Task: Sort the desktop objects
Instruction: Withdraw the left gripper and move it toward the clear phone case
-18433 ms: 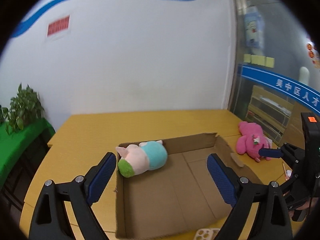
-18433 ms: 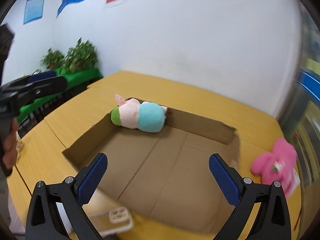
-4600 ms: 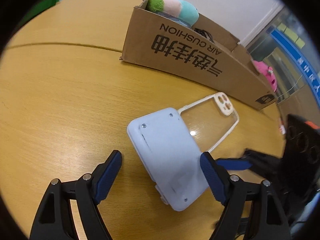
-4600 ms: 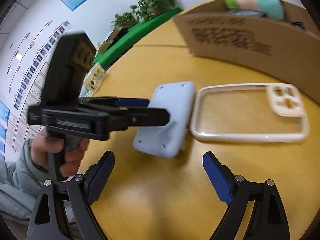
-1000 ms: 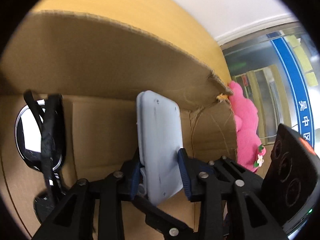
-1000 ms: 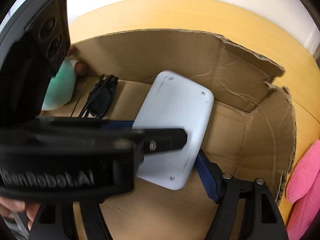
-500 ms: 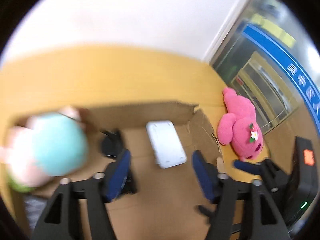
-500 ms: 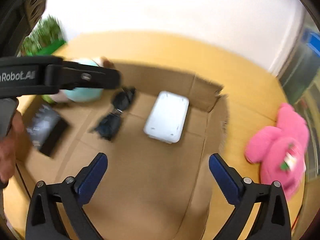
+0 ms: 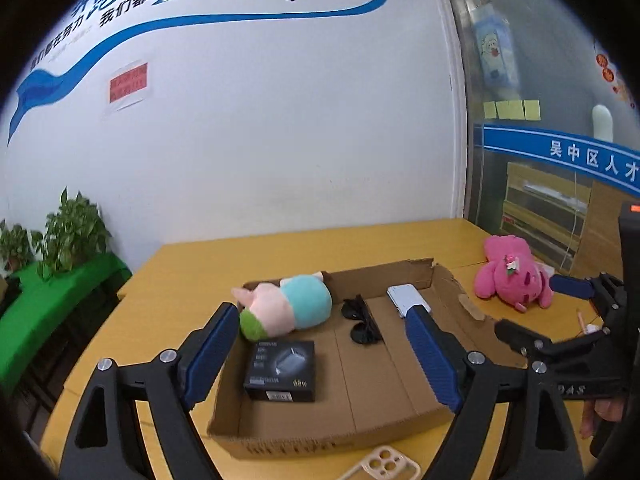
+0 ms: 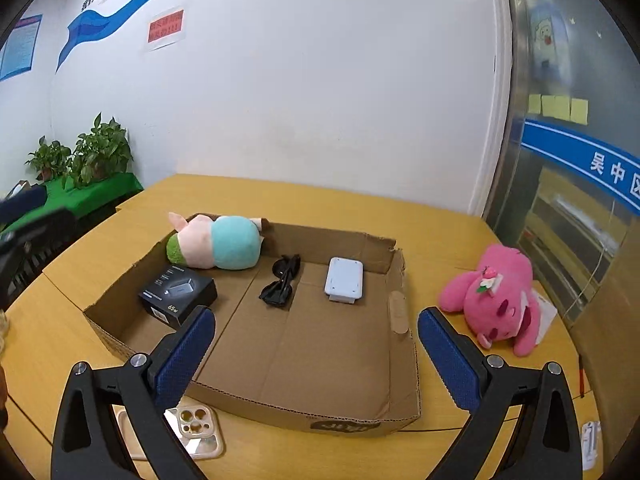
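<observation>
Yellow wood table (image 10: 328,208) against white wall (image 10: 320,100); left tongs (image 9: 320,354) opening, right tongs (image 10: 316,354) apart, both empty.

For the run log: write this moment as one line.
box: plush pig, black carton, sunglasses, white device | outside: pink plush, phone case | left gripper opening, empty | right gripper open, empty

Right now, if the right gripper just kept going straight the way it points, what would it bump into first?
Probably the cardboard box: the right gripper, open and empty, aims down at the box's bare floor, short of the sunglasses. Depth is hard to judge.
</observation>
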`<state>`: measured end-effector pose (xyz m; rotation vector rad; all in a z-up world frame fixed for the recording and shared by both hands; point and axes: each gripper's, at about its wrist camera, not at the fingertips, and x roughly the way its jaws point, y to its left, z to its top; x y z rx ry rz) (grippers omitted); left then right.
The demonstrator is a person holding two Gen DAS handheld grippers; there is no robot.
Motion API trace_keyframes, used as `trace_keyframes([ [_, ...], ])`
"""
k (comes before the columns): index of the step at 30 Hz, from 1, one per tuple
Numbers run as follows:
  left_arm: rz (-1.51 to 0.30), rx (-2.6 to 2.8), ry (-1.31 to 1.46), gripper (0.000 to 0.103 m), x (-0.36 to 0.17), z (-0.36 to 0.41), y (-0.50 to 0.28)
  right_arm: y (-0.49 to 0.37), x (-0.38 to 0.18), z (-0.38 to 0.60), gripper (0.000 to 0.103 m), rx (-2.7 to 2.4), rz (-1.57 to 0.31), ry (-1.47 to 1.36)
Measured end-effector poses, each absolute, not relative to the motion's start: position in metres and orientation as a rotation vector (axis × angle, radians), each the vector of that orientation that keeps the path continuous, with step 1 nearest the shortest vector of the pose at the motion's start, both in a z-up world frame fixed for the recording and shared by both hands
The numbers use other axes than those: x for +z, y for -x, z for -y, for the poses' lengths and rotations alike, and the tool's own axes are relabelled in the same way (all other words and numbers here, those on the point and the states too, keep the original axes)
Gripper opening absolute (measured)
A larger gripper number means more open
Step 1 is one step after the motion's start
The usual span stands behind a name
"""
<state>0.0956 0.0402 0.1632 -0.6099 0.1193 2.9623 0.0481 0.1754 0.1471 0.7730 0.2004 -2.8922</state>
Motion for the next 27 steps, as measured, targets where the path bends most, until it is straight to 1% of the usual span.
trace_keyframes([
  [10, -0.073, 2.963, 0.617, 0.085, 0.163, -0.042, -0.130, -0.071, 0.142, -0.166, 0.103, -2.897, -0.193, -0.773],
  [13, -0.046, 2.948, 0.636, 0.085, 0.159, -0.041, -0.130, -0.075, 0.140, -0.168, 0.103, -2.903, -0.190, -0.786],
  [17, -0.062, 2.947, 0.653, 0.085, 0.154, -0.042, -0.130, -0.077, 0.136, -0.172, 0.103, -2.907, -0.161, -0.796],
  [27, -0.012, 2.945, 0.789, 0.085, 0.128, -0.026, -0.129, -0.079, 0.126, -0.173, 0.103, -2.876, -0.153, -0.803],
])
